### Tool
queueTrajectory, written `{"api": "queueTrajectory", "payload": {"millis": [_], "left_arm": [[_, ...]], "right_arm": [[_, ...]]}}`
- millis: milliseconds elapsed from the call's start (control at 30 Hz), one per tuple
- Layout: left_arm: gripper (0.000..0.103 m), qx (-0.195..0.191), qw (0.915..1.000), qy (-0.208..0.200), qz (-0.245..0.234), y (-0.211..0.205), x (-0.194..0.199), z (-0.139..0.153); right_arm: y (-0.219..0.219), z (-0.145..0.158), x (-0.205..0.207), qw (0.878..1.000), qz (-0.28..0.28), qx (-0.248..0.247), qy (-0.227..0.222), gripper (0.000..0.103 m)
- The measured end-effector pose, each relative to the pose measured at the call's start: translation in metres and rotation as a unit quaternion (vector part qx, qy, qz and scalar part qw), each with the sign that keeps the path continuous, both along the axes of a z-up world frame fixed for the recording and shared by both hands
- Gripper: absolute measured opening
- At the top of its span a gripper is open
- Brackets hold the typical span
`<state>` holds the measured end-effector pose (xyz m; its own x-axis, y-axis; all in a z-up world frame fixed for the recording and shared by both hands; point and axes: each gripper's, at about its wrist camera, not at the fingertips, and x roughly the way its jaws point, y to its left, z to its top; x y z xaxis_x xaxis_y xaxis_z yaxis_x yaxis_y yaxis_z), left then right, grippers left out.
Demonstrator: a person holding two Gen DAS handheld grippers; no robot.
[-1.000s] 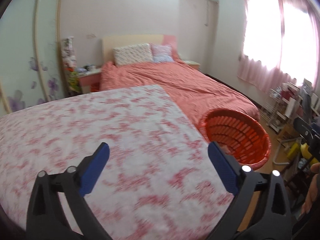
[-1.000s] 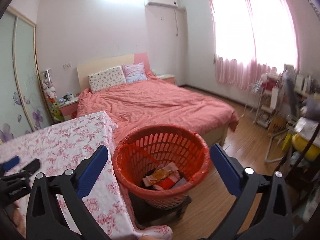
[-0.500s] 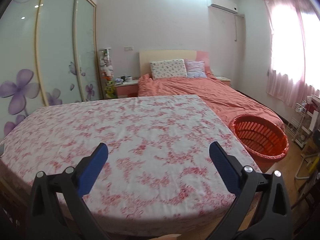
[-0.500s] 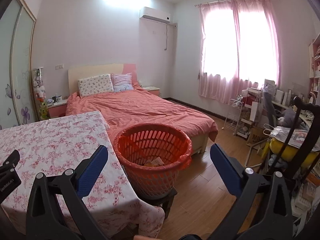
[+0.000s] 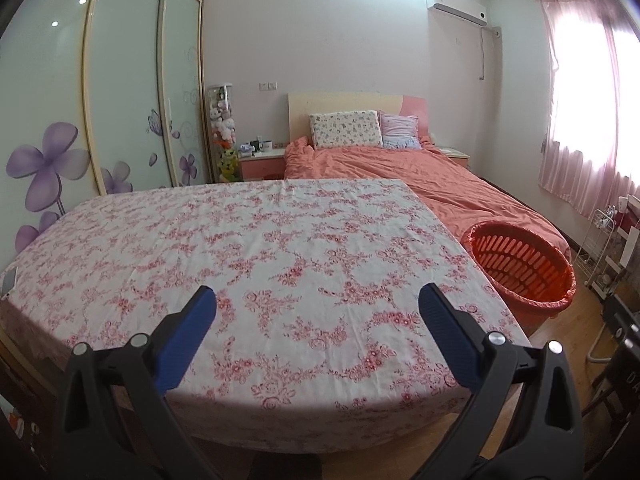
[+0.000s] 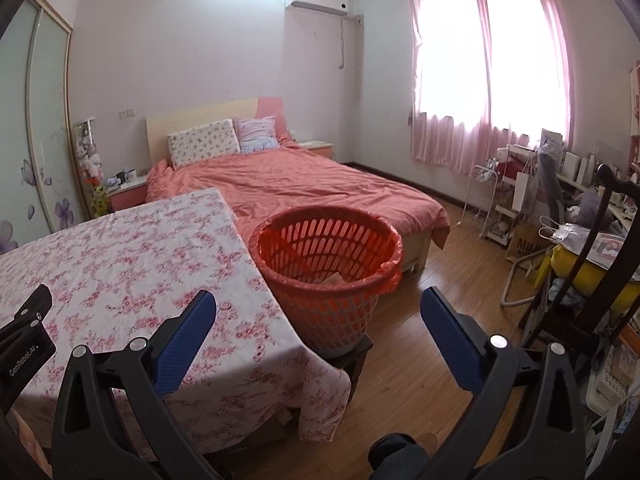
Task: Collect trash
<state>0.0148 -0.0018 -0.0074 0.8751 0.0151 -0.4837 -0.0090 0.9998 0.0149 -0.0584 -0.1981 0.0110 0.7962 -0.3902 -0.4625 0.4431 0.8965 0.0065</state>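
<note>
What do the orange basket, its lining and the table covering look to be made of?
Orange basket: seemingly moulded plastic, matte, judging by the regular slotted walls. Lining: probably a thin orange plastic bag, glossy and crinkled, folded over the rim. Table covering: woven fabric with a red floral print, matte, draping in soft folds at the corner.

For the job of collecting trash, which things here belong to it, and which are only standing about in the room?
Belong to the job:
- orange basket, beside the table, with some trash inside
- left tongs, open, holding nothing
- right tongs, open, holding nothing

Only standing about:
- table with flowered cloth
- bed with two pillows
- air conditioner
- pink curtains
</note>
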Motion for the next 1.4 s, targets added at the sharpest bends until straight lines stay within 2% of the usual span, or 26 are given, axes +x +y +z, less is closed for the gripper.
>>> {"api": "queueTrajectory", "payload": {"millis": [333,933,1400], "left_arm": [[0.099,-0.012,0.9999,0.004,0.002,0.001,-0.002,0.002],[0.099,0.012,0.9999,-0.003,-0.008,-0.011,-0.004,0.007],[0.099,0.015,0.9999,-0.005,-0.007,-0.012,-0.003,0.008]], "right_arm": [[0.005,-0.001,-0.001,1.000,0.006,0.004,0.017,0.101],[-0.001,0.002,-0.001,1.000,-0.002,0.007,0.022,0.101],[0.000,0.004,0.001,1.000,-0.002,0.005,0.020,0.101]]}}
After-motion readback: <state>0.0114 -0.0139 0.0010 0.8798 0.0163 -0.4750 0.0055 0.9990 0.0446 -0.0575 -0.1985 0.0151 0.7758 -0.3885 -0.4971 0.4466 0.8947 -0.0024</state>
